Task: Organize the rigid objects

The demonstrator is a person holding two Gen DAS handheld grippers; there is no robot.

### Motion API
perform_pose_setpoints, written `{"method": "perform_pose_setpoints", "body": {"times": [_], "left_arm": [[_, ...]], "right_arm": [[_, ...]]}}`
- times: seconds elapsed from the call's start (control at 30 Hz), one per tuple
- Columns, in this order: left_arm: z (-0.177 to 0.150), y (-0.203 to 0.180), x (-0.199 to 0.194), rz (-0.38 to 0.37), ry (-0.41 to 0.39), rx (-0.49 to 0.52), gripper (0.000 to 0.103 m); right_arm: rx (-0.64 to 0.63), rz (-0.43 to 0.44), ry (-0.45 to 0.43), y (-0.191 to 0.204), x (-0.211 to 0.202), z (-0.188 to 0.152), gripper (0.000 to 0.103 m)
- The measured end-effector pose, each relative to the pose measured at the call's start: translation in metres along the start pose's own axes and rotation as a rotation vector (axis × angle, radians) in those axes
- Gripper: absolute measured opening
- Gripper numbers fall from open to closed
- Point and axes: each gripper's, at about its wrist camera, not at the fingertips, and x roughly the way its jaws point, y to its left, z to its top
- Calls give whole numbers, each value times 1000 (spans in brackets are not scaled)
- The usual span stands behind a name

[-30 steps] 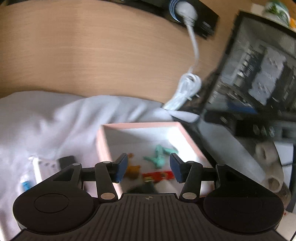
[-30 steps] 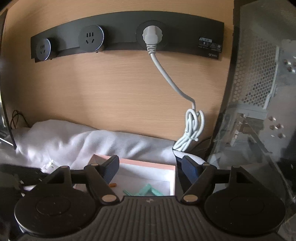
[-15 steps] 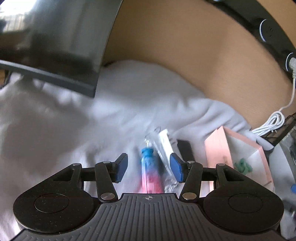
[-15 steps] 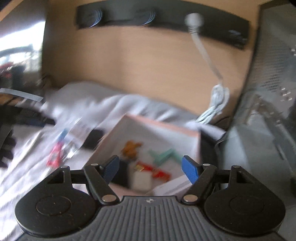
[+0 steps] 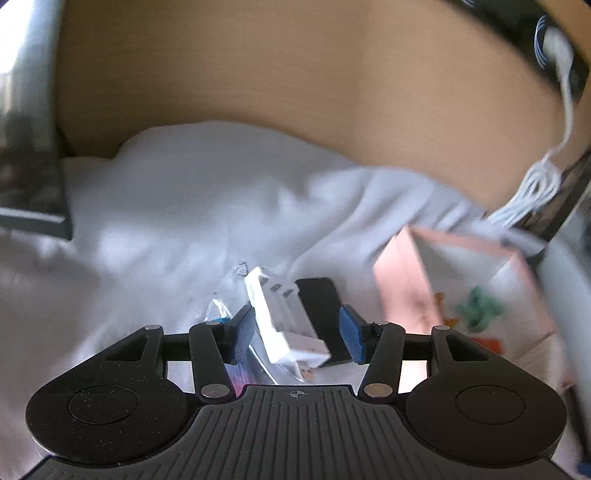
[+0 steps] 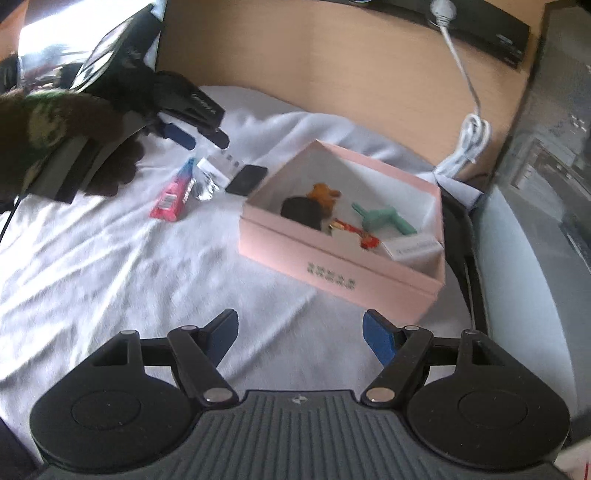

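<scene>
A pink box (image 6: pixel 332 273) (image 5: pixel 402 291) stands open on the white cloth and holds an orange toy (image 6: pixel 323 194), a teal figure (image 6: pixel 384 218), a black round item (image 6: pixel 299 210) and a red piece (image 6: pixel 354 230). Left of it lie a white rectangular block (image 5: pixel 284 321) (image 6: pixel 221 166), a flat black item (image 5: pixel 319 306) (image 6: pixel 246 180) and a pink and blue tube (image 6: pixel 175 192). My left gripper (image 5: pixel 295 328) (image 6: pixel 199 137) hovers open over the white block, pads clear of it. The right gripper (image 6: pixel 299 332) is open and holds nothing, in front of the box.
A wooden back panel carries a black socket strip (image 6: pixel 491 26) with a white cable (image 6: pixel 469 136) coiled below. A dark computer case (image 6: pixel 554 140) stands to the right, a monitor (image 5: pixel 29 173) to the left. A camouflage sleeve (image 6: pixel 44 114) reaches in from the left.
The left gripper has swung from above the box to the loose items left of it and come lower over the white block. The right gripper has dropped back, and the whole box now shows.
</scene>
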Motion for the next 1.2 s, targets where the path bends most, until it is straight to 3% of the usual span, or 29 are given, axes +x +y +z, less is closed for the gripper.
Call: {"method": "perform_pose_setpoints", "body": {"times": [0.2, 0.23, 0.3, 0.33, 0.43, 0.5, 0.7, 0.83, 0.97, 1.07, 1.2], "left_arm": [[2, -9, 33, 86, 23, 26, 52], [1, -8, 36, 96, 21, 27, 47], [-3, -5, 37, 115, 11, 34, 24], [-4, -3, 35, 114, 0, 39, 24], [-13, 3, 23, 61, -16, 37, 23], [-23, 6, 11, 32, -29, 48, 13], [-55, 17, -39, -43, -45, 61, 12], [-79, 27, -62, -44, -24, 54, 12], [-103, 46, -83, -32, -2, -27, 12], [-121, 57, -96, -80, 36, -133, 16], [-138, 56, -117, -105, 37, -160, 17]], "right_arm": [[71, -51, 54, -14, -5, -20, 75], [80, -59, 61, -15, -5, -23, 75], [94, -73, 73, -18, -6, -29, 75], [99, -80, 77, -19, -7, -31, 75], [111, -92, 80, -23, -8, -34, 75], [114, -95, 75, -25, -7, -32, 75], [129, -88, 41, -31, 3, -11, 75], [118, -64, 24, -29, 12, 3, 75], [99, 6, 10, -19, 20, 22, 75], [124, 155, 2, -13, 31, 51, 66], [193, 336, 43, -5, 72, 110, 54]]}}
